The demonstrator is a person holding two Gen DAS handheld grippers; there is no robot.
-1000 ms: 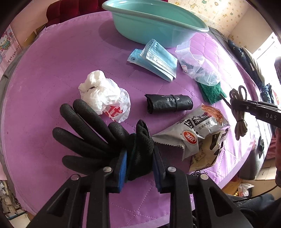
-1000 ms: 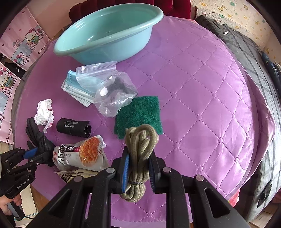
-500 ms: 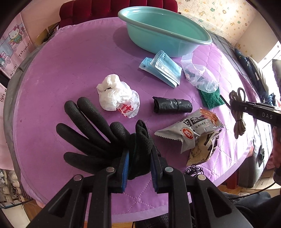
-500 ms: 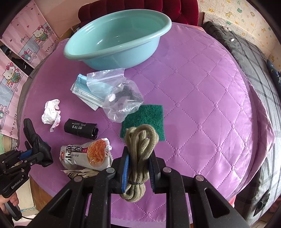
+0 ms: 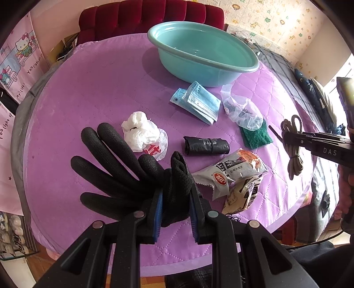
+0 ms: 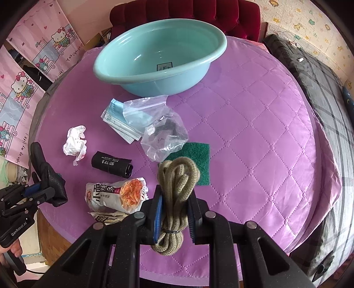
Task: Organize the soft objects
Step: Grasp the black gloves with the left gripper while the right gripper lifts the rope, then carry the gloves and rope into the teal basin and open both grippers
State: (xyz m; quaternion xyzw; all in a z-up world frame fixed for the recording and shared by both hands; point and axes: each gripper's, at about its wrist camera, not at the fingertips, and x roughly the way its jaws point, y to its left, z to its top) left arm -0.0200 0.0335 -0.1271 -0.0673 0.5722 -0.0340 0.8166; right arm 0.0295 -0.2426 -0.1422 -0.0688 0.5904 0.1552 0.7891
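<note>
My left gripper (image 5: pixel 176 199) is shut on a black glove (image 5: pixel 115 161) and holds it above the near edge of the purple table (image 5: pixel 88 93). My right gripper (image 6: pixel 174 206) is shut on a bundle of olive rope (image 6: pixel 177 177), held above the table's near right part. The rope also shows in the left wrist view (image 5: pixel 293 141), and the glove in the right wrist view (image 6: pixel 47 175). A teal basin (image 6: pixel 161 57) stands empty at the far side of the table.
On the table lie blue face masks (image 5: pixel 197 102), a clear zip bag (image 5: pixel 241 110), a green scouring pad (image 5: pixel 256 137), a crumpled white plastic bag (image 5: pixel 143 135), a black roll (image 5: pixel 205 145) and snack packets (image 5: pixel 234 175). A red chair (image 5: pixel 150 17) stands behind.
Both grippers have risen and pulled back from the table with the glove and the rope still held. More of the basin and the room shows in both views.
</note>
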